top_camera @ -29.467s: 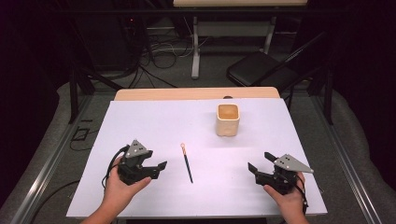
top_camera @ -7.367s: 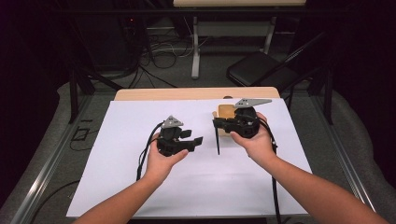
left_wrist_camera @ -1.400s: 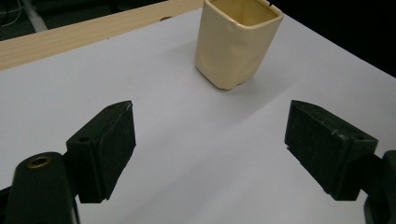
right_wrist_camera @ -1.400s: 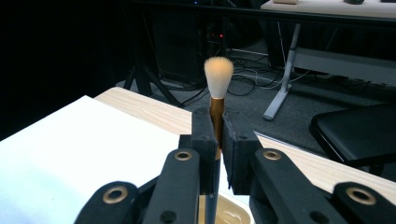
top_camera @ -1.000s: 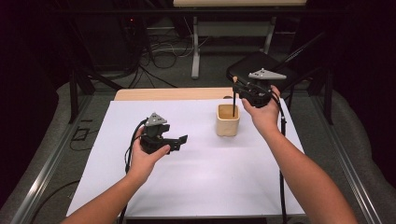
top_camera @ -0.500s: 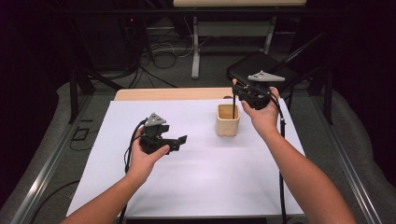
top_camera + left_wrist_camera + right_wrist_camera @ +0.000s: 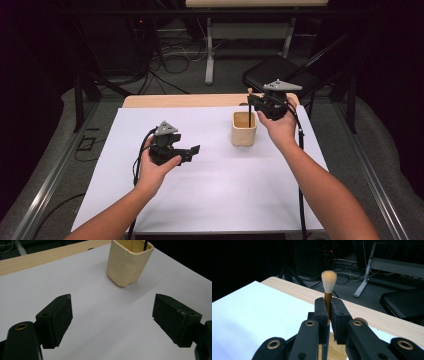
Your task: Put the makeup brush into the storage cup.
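Brush [image 7: 329, 287] lowered slightly — handle tip inside cup [image 7: 244, 129]; right gripper [image 7: 327, 312] fingers clamp brush, left gripper [image 7: 112, 322] fingers spread.

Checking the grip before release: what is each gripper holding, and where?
Right gripper clamps the brush by its metal collar below the bristles; left gripper holds nothing.

Matt surfaces, soft bristles

A smooth, faintly glossy cream cup [image 7: 128, 263] is seen on matt white sheet [image 7: 215, 185]; pale wood edges the table [image 7: 185, 100]; brush [image 7: 328, 293] bristles look soft.
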A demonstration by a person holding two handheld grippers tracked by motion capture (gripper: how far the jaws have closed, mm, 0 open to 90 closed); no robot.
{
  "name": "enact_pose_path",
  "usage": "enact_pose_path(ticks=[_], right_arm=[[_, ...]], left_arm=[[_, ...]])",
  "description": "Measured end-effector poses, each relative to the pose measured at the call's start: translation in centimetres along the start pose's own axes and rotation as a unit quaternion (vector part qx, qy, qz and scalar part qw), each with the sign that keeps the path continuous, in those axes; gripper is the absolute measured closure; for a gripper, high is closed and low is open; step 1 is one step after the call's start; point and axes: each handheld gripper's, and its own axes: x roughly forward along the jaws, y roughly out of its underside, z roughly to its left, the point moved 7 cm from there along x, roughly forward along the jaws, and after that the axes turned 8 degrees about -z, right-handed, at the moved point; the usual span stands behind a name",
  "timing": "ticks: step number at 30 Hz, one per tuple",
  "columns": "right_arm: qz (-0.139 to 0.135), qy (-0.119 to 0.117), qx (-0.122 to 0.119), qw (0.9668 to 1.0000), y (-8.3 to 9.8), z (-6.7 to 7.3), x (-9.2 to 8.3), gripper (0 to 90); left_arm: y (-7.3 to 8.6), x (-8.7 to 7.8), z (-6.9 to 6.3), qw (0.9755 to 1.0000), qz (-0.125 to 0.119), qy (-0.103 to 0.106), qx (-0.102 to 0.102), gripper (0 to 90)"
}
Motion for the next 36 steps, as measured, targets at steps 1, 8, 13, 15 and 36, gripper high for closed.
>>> enact_pose_path(ticks=[1, 8, 13, 15, 36], right_arm=[[0.001, 0.0, 0.0, 1.0, 0.1, 0.0, 0.0, 84.0], [0.003, 0.002, 0.0, 1.0, 0.4, -0.1, 0.1, 84.0], [0.007, 0.003, -0.002, 1.0, 0.9, -0.2, 0.2, 84.0], [0.006, 0.003, -0.001, 1.0, 1.1, -0.2, 0.3, 84.0], [0.018, 0.002, -0.002, 0.9998, 3.1, 0.0, 1.5, 84.0]], left_arm=[[0.0, 0.0, 0.0, 1.0, -0.001, -0.001, -0.001, 16.7], [-0.1, -0.1, 0.1, 1.0, -0.001, -0.003, -0.001, 16.8], [-0.1, -0.1, 0.1, 1.0, -0.001, -0.003, -0.002, 16.8], [-0.1, -0.1, 0.1, 1.0, 0.0, -0.003, -0.001, 16.8], [-0.1, -0.4, 0.2, 1.0, -0.001, -0.005, 0.0, 16.8]])
